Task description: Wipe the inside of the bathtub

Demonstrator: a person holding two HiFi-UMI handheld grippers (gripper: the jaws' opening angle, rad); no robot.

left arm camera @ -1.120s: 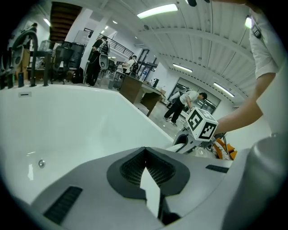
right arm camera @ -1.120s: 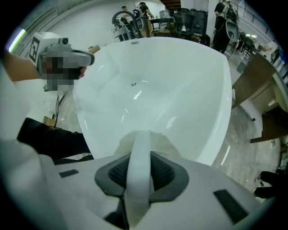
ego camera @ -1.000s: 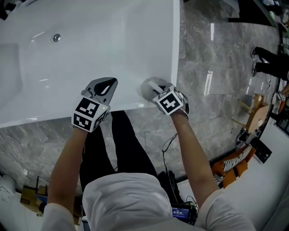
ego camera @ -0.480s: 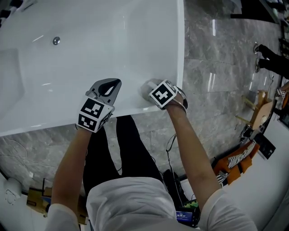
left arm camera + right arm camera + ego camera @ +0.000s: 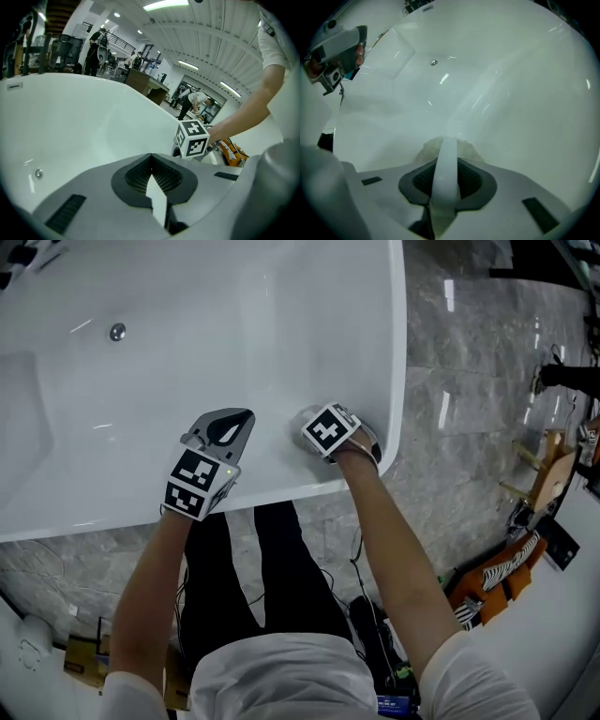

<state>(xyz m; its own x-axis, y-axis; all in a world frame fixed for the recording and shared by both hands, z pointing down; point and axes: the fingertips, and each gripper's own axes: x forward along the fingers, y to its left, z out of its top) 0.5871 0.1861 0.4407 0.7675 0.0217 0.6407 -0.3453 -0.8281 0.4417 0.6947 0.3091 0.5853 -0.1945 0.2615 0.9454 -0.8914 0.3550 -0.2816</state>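
- Now the right gripper point(image 5: 314, 426) has crept from the near rim at the corner towards 11 o'clock, so it sits over the inner wall of the bathtub point(image 5: 397, 334) rather than on its edge.
- The left gripper point(image 5: 225, 423) has kept its place at 9 o'clock of the right one, just beside it, over the near wall.
- We read that as the wiping stroke being under way on the near right corner, with most of the basin still to cover.
- In the right gripper view the jaws are clamped on the white band of a pale wiping pad point(image 5: 423, 151), and the pad's fuzzy body presses against the tub wall just past the tips.
- In the left gripper view the jaws stand almost together with nothing between them; only a thin white sliver of tub shows through.
- The tub is the one container here: the pad lies inside it near the corner, the drain point(image 5: 117, 332) is well apart towards 10 o'clock, and we see no water or loose items.
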